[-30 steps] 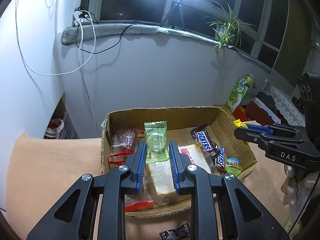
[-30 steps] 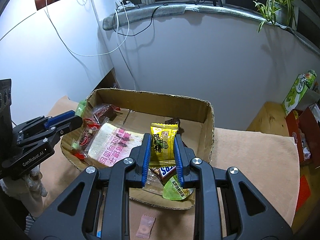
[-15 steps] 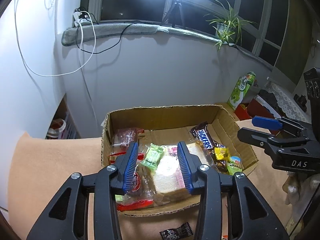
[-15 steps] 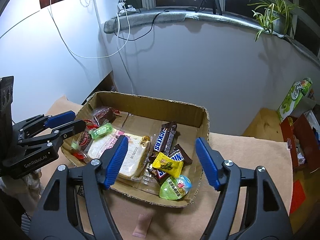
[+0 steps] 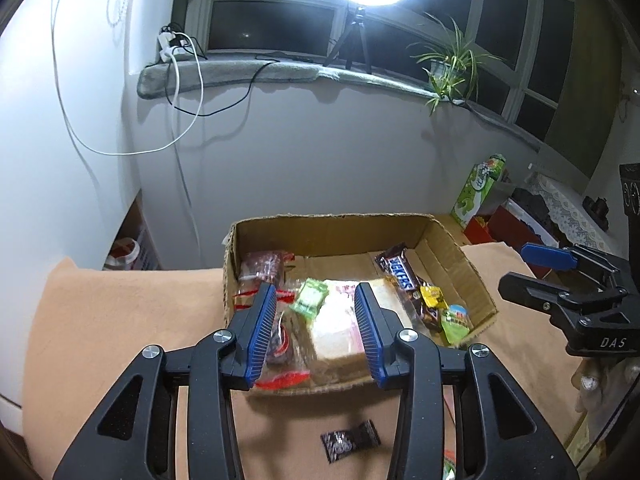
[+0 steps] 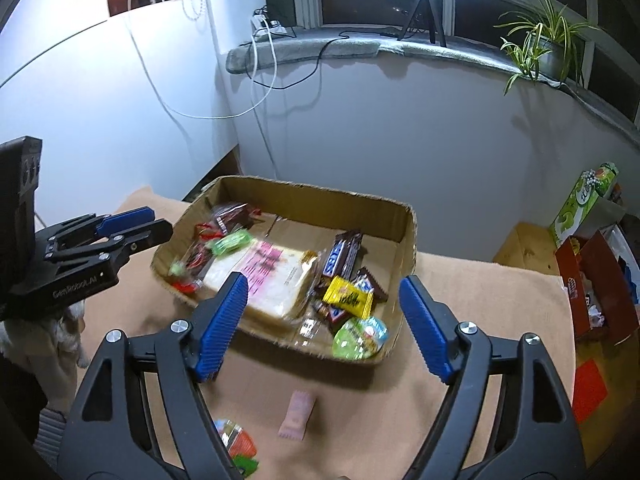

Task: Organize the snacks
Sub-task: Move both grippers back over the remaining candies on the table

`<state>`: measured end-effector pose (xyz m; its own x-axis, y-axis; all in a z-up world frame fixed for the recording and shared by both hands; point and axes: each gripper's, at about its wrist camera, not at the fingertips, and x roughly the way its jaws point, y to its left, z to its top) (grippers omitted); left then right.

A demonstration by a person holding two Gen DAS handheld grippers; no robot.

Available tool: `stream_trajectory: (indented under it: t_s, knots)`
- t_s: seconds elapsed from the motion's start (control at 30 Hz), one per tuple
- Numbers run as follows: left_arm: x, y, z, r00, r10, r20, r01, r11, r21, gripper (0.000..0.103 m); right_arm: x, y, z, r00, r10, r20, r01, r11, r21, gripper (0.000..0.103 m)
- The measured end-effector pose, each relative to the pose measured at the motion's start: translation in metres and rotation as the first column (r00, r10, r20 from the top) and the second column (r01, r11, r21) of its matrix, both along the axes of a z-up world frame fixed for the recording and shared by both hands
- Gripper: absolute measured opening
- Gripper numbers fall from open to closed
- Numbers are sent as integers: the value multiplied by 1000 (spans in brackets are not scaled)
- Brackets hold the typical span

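A shallow cardboard box (image 5: pixel 336 226) (image 6: pixel 408 248) sits on the tan cloth and holds several snacks: a wrapped sandwich (image 5: pixel 340 320) (image 6: pixel 264 276), a Snickers bar (image 5: pixel 400 274) (image 6: pixel 340 258), a green packet (image 5: pixel 310 296) (image 6: pixel 228 242), a yellow packet (image 5: pixel 432 297) (image 6: pixel 348 296) and a green jelly cup (image 5: pixel 454 320) (image 6: pixel 358 338). My left gripper (image 5: pixel 316 330) is open and empty above the box's near edge. My right gripper (image 6: pixel 324 324) is wide open and empty above the box's near right side. A black wrapped candy (image 5: pixel 350 440) and a pink candy (image 6: pixel 296 420) lie on the cloth in front of the box.
More small snacks (image 6: pixel 236 444) lie on the cloth at the lower left of the right wrist view. A green carton (image 5: pixel 478 190) (image 6: pixel 582 200) and a red box (image 6: pixel 592 284) stand to the right. A white wall rises close behind the box.
Both grippers opened and let go: the green packet dropped into the box from the left one, the yellow packet from the right one. Both pulled back and up a little.
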<state>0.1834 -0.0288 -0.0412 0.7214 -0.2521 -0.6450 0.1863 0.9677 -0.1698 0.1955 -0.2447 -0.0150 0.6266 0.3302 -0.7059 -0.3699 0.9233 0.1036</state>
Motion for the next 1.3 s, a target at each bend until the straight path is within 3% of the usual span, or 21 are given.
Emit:
stream_trajectory:
  t_s: [0.37,0.73,1.13,1.17,1.2,1.3]
  knots:
    - [-39,7,-11,999,-27,-26,27,999,-28,39,-60,-1,-14,997,67,-30,-67,998,-5,81]
    - [-68,10,-43,993,-38,-109,32,998,-57,39,-98,21,-62,978,160,-135,-169,984,-56,81]
    - [-80,-7,-71,979,-112,-168,107,994,-34,39,-124,21,-103,963,135,-233,-145,989,-28,81]
    - [-79,-9,-72,978,-121,-170,117,993,-29,41,-124,22,-104,963,134,-234,-144,989,-28,81]
    - [-78,-12,-73,977,-127,-169,125,992,-23,50,-126,23,-105,963,133,-233,-144,989,-31,81]
    - [-74,-23,-75,976,-150,-155,156,987,32,55,-127,27,-107,964,135,-227,-148,988,-42,81]
